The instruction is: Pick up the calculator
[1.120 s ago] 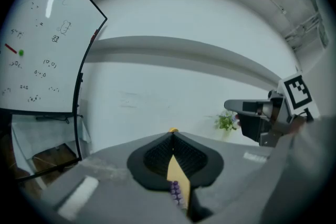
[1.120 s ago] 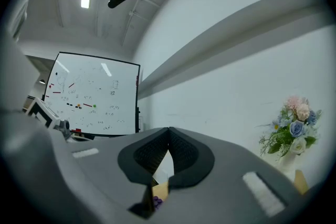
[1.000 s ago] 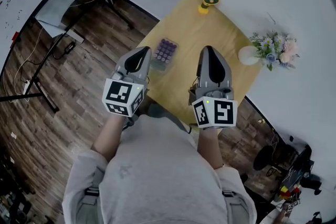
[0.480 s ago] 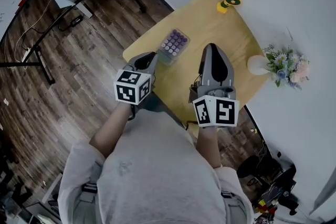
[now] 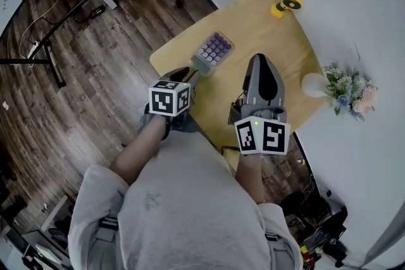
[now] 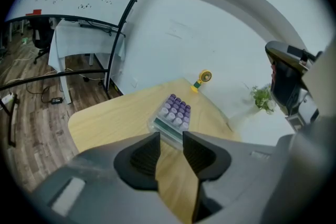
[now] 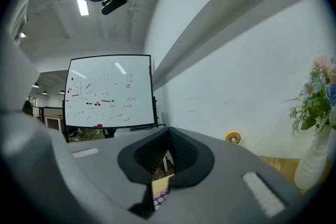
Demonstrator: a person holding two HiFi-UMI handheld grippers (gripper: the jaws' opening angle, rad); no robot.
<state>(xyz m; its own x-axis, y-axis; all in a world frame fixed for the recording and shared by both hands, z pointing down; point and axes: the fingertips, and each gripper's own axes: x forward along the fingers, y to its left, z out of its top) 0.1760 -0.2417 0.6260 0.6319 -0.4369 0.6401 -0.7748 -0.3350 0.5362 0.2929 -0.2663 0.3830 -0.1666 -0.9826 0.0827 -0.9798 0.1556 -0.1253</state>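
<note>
Left gripper [image 6: 171, 136]: the jaws have just been opening and stand partly apart. Nothing lies between the pads; only bare bench shows in the gap.

Right gripper [image 5: 260, 62]: jaws together, nothing held. It points roughly level, above the right part of the light wooden bench [image 5: 266, 28].

Task item: the clear-cased calculator with purple round keys [image 6: 173, 112] lies flat on the bench, near the left edge, and nothing touches it.

Governing relation: the calculator lies directly ahead of and below your left jaws, close but apart from them. In the left gripper view it sits in line with the gap. Its long axis runs away from you, angled slightly to the right, with the near short end carrying the dark display strip facing the jaws. From the right gripper it lies to the left and lower, so your left hand is clearly the nearer one.

Assessment: the approach is nearly complete and the grasp has not begun. The present gap looks narrower than the calculator's short side. You will probably need wider jaws before you straddle its long edges. The case is low and flat, so a shallow bite may slip.
</note>
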